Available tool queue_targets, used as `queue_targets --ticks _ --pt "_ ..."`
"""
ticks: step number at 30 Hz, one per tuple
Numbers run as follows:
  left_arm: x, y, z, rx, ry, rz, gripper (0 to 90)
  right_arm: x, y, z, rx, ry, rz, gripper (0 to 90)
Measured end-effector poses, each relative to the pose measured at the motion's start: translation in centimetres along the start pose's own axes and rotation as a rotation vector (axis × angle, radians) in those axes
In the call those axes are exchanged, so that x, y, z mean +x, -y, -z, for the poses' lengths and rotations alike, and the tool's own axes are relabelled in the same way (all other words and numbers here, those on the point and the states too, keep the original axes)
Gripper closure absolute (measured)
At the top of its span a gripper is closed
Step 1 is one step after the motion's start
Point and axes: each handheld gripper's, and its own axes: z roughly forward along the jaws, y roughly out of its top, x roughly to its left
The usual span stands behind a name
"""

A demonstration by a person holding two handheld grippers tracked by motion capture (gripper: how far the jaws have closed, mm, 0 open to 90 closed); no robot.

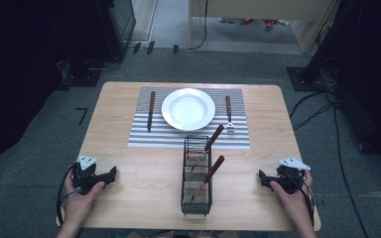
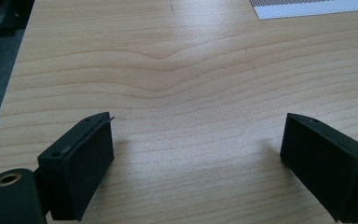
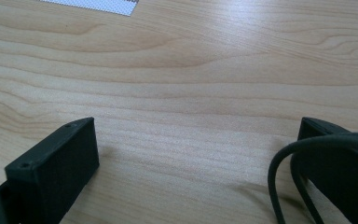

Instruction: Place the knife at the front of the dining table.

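From the high view I have the left gripper (image 1: 104,179) resting low on the wooden table (image 1: 129,188) near its left front corner, and the right gripper (image 1: 264,179) resting near the right front corner, each with a hand wrapped around it; in the left gripper view my two black jaws stand wide apart with bare wood grain between them, nothing clamped; the right gripper view reads the same, jaws spread over bare table, with the gripper's own dark cable looping across the right jaw; between the two grippers, and well apart from both, stands the black wire caddy (image 1: 197,198), its long side running away from me; two wooden-handled utensils (image 1: 213,171) lean out of it toward the upper right; beyond the caddy lies the striped placemat (image 1: 173,135), and the caddy's far end just overlaps its near edge; on the mat a white plate (image 1: 188,109) sits in the middle, a knife (image 1: 151,111) lies to its left and a fork (image 1: 229,115) to its right, both apart from the plate.
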Motion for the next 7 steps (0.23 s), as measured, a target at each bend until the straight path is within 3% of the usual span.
queue_targets --ticks 7 --pt "-0.06 0.06 0.05 -0.001 -0.023 0.022 9.5 0.01 0.04 0.05 0.001 0.003 -0.004 0.0"
